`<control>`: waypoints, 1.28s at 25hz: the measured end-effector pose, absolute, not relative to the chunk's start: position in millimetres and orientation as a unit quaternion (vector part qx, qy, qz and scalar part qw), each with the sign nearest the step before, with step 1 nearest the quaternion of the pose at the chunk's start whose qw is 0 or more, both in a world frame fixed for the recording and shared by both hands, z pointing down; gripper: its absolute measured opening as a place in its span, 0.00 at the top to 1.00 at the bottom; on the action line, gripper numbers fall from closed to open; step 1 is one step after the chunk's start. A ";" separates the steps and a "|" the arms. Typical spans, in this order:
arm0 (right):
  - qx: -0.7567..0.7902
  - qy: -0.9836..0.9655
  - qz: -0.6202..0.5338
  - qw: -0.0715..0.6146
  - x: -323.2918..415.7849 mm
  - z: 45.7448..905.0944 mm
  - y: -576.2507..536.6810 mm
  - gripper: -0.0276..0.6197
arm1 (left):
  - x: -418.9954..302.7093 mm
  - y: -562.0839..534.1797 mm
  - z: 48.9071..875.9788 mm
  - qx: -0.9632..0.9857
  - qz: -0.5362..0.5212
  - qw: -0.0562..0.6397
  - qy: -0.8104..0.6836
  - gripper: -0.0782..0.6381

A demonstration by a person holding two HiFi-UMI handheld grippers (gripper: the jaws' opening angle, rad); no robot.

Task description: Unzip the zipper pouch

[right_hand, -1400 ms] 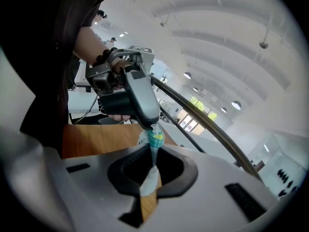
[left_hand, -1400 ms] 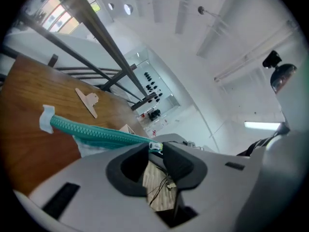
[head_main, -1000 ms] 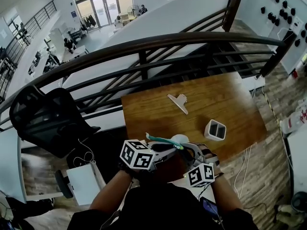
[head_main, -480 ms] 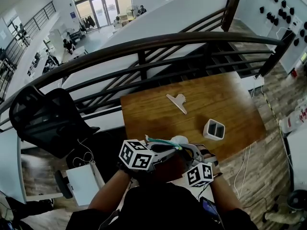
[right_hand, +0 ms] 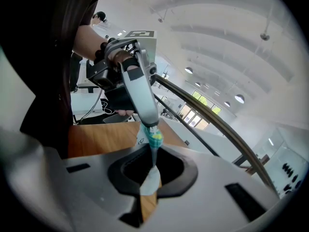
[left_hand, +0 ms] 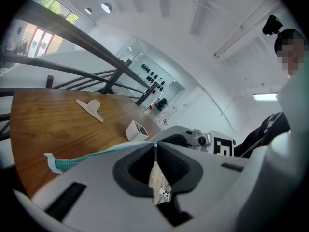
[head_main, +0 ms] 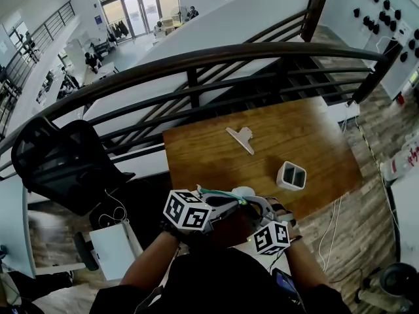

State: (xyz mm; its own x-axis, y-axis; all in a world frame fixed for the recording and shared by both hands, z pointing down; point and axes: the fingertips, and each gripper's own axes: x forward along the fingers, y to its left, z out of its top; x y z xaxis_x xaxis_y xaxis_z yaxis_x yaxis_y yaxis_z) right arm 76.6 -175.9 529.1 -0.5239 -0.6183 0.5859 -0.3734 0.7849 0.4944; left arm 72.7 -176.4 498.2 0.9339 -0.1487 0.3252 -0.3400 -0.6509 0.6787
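The zipper pouch [head_main: 222, 193], pale with a teal zipper, hangs in the air between my two grippers over the near edge of the wooden table [head_main: 216, 156]. My left gripper [head_main: 241, 201] reaches in from the left, its jaws closing tight on the teal zipper edge [left_hand: 82, 159], which trails off to the left in the left gripper view. In the right gripper view, my right gripper [right_hand: 153, 164] is shut on the pouch's pale end [right_hand: 150, 180]. The left gripper's fingers [right_hand: 142, 98] pinch the zipper [right_hand: 154, 138] just above it. Whether the zipper pull is held is hidden.
A white clip [head_main: 241, 138] lies on the table's middle. A white two-slot holder [head_main: 292, 175] stands to the right. A dark railing [head_main: 196, 61] runs behind the table and a black chair [head_main: 65, 162] stands to the left.
Both grippers and the pouch have drifted slightly toward me; they remain joined at the pouch.
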 end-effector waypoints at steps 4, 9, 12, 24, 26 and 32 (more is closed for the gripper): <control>0.289 -0.867 -0.138 0.383 76.8 524.5 -176.9 0.95 | 71.0 -180.6 495.4 0.903 0.127 0.383 -0.145 0.86; 0.290 -0.874 -0.128 0.369 77.7 520.7 -175.8 0.95 | 68.9 -183.7 493.3 0.905 0.128 0.376 -0.149 0.86; 0.293 -0.876 -0.125 0.363 77.5 517.9 -174.6 0.95 | 67.2 -184.8 492.7 0.903 0.118 0.383 -0.153 0.86; 0.299 -0.874 -0.126 0.362 80.5 510.2 -169.9 0.95 | 71.1 -186.1 489.5 0.903 0.132 0.371 -0.173 0.86; 0.303 -0.871 -0.128 0.364 82.8 511.5 -170.2 0.95 | 73.0 -185.9 489.4 0.904 0.142 0.360 -0.182 0.86; 0.312 -0.872 -0.113 0.359 86.7 513.7 -170.5 0.95 | 69.6 -188.0 491.9 0.912 0.182 0.296 -0.216 0.87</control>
State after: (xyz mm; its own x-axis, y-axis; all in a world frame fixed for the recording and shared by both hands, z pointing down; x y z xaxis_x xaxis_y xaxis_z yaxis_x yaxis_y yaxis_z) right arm 86.7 -170.5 513.7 -0.5472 -0.6260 0.5555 -0.4632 0.7794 0.4220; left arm 69.6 -188.0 491.9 0.8406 -0.2869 0.4595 -0.5021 -0.7311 0.4620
